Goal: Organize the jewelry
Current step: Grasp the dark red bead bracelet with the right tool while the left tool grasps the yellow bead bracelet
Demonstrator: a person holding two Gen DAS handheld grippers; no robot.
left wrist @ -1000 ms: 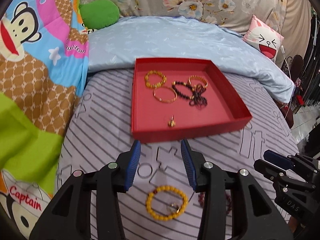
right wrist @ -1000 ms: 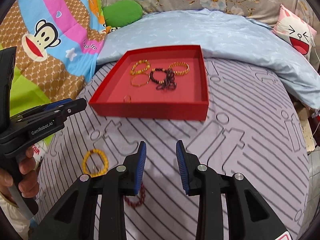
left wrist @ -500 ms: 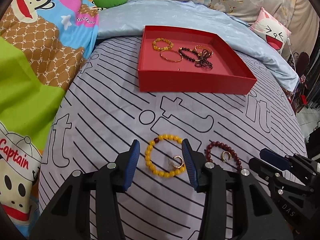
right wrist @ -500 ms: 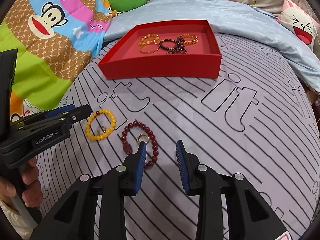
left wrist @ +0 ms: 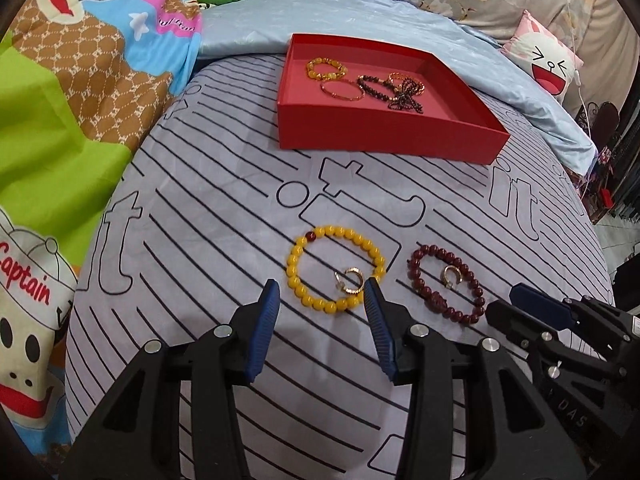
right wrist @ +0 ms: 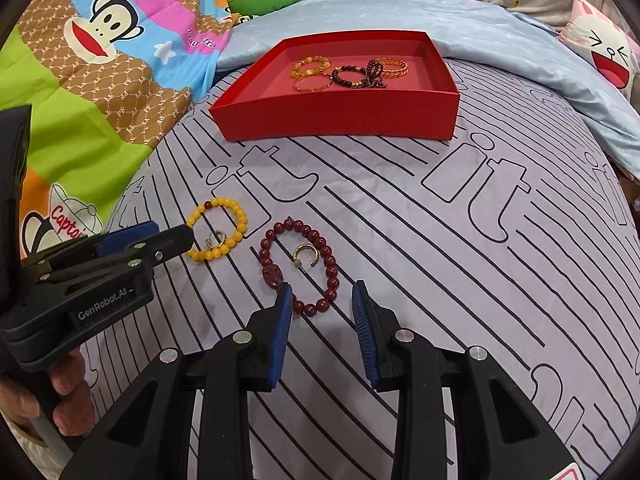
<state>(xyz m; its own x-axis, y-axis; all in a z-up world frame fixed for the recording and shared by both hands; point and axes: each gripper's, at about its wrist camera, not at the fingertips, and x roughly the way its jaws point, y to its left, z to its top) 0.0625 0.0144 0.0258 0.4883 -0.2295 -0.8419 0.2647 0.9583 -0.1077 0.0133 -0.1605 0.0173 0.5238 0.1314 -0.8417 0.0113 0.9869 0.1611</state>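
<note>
left wrist view: the left gripper has dropped from the red tray to the yellow bracelet, fingers open and empty; the right gripper, also open, straddles the dark red bracelet, so pickups look next.

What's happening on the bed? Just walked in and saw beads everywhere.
A person holds two grippers, both open. The left gripper hovers at the yellow bead bracelet, the right gripper at the dark red bead bracelet. Both lie on the striped sheet, not yet in the red tray.
</note>
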